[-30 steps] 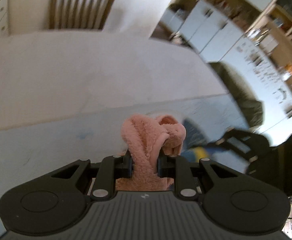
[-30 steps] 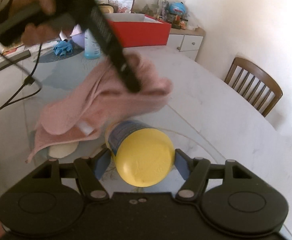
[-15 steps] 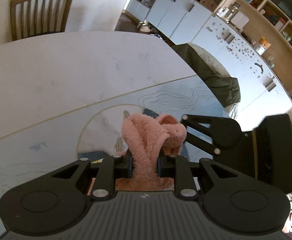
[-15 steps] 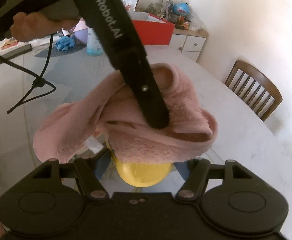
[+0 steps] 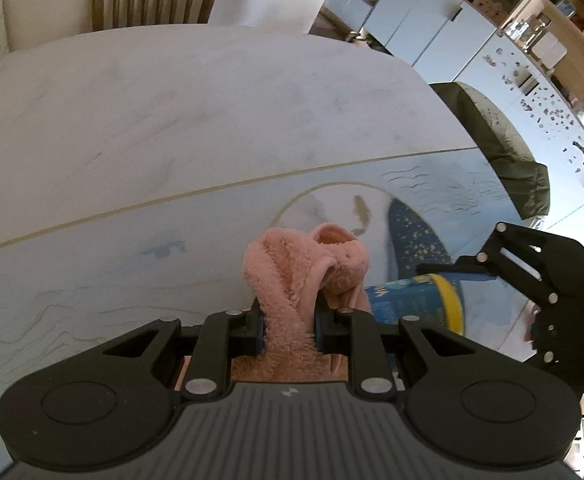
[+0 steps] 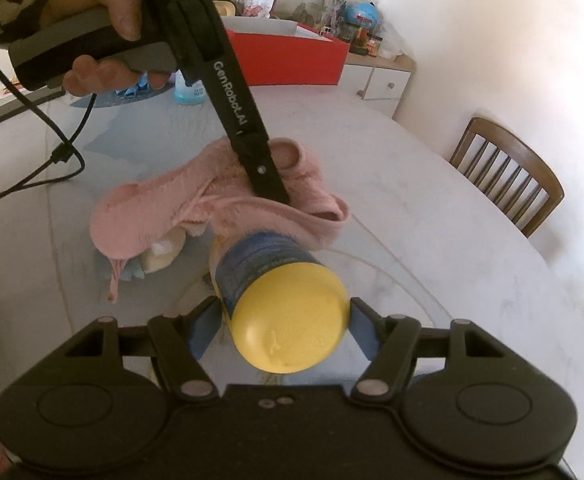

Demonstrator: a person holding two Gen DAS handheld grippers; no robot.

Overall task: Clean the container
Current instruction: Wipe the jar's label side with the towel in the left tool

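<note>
A fluffy pink cloth [image 5: 292, 280] is pinched in my left gripper [image 5: 288, 322], which is shut on it. In the right wrist view the same cloth [image 6: 228, 204] drapes over the far end of a blue-labelled container [image 6: 264, 264] with a yellow lid [image 6: 288, 320]. My right gripper [image 6: 284, 326] is shut on that container at the lid end, holding it tilted over the table. The left gripper [image 6: 270, 188] comes down from the upper left, held by a hand [image 6: 100, 8]. In the left wrist view the container [image 5: 412, 296] lies just right of the cloth.
A white oval table [image 6: 432, 208] with a pale blue mat [image 5: 92, 276]. A small cream object [image 6: 164, 252] lies under the cloth. At the far end stand a red box [image 6: 288, 60] and a blue bottle [image 6: 190, 92]. A black cable [image 6: 60, 152] trails left. A wooden chair [image 6: 508, 168] stands right.
The left gripper with the pink cloth has come down and back; the cloth that covered the container's lid end half a second ago now rests on its far end, leaving the yellow lid uncovered.
</note>
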